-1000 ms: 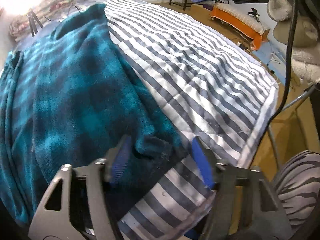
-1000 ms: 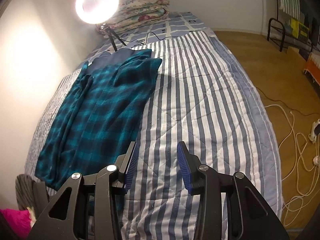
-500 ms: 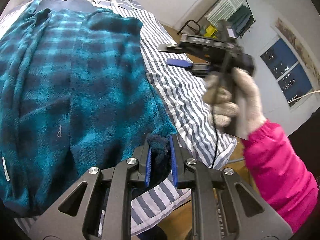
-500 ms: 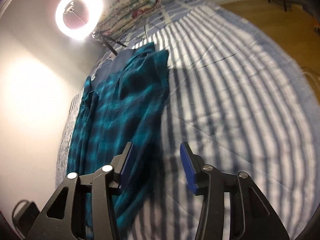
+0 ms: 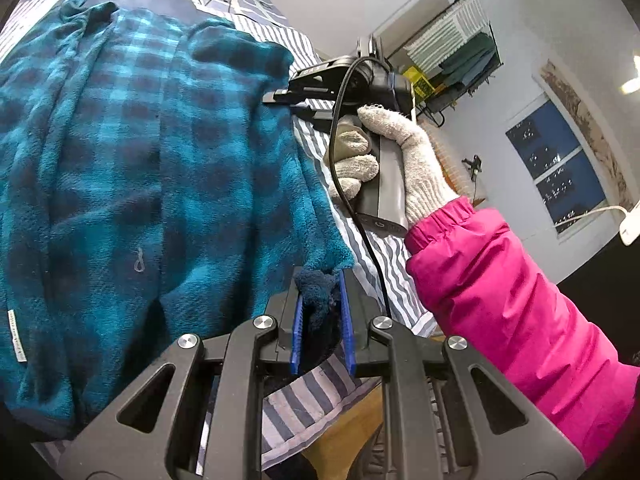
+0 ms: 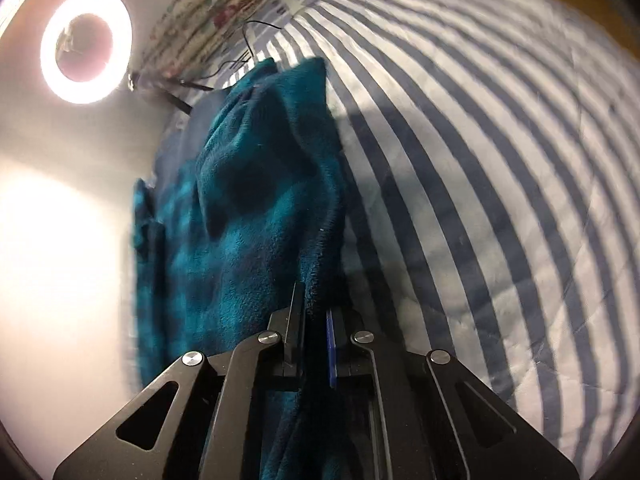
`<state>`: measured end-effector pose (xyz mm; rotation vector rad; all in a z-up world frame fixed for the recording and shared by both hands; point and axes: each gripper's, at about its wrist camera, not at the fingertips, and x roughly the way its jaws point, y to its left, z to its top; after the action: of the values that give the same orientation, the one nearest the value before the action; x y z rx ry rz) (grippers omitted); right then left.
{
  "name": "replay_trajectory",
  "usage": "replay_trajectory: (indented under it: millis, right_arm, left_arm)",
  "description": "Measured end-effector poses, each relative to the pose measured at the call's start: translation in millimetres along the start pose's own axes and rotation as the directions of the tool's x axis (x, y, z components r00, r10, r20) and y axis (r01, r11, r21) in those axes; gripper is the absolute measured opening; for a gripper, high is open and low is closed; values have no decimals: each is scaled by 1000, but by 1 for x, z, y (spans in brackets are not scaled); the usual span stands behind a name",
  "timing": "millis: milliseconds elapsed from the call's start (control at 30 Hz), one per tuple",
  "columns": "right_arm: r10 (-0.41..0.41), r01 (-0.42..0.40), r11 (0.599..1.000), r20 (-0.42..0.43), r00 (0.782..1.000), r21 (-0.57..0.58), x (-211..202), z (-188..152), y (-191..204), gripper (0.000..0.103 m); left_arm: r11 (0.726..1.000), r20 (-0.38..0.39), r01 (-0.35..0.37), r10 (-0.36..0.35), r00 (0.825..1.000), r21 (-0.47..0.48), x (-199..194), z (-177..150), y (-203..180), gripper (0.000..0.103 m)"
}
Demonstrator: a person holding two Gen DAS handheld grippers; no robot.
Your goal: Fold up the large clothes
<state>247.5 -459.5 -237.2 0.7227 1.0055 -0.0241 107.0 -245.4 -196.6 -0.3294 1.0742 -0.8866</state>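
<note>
Bed cover [image 5: 376,256]: one, striped grey and white, spread flat; it serves as the work surface, and its near edge hangs over the floor in the left wrist view.
Garment [image 5: 168,152]: one large teal check fleece, lying lengthwise along the wall side of the cover, doubled into a long strip; judged mid-fold, with the next fold still to make.
Folded bedding [image 6: 208,20]: one blurred stack at the far end of the bed, well apart from the work.
Ring light [image 6: 86,46]: one, lit, by the wall beyond the garment's far end; judged there to light the work.
Sleeve [image 5: 512,304]: one, pink, reaching in from the right.
Gloved hand [image 5: 400,160]: one, knitted glove, wrapped round the right gripper's handle.
Left gripper [image 5: 322,296]: one; fingers clenched on the dark hem corner nearest the bed's edge.
Right gripper [image 6: 316,308]: one; jaws have just been closing, now clamped on the garment's long edge further up, fleece between them.
Reason for hold: two points on one edge, judged so the cloth lifts evenly.
Cable [image 5: 352,184]: one, black, trailing from the right gripper.
</note>
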Motion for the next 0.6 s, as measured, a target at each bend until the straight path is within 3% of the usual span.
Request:
replay_trajectory:
  millis: [267,433,600]
  right_arm:
    - [-180,197,945,89,980,-261,-12,-5,95,6]
    - [-267,301,857,138,954,-419,6,-18,157,6]
    - [-307,335,774,145,941,-537,39,-33,207,5]
  left_arm:
    - [998,46,23,-20,999,-57,-30,-12,22,14]
    - [996,85,15,-7,996,-92,-57,-17,39,14]
    - [988,111,2,15,994,-152,-79,-29,63,14]
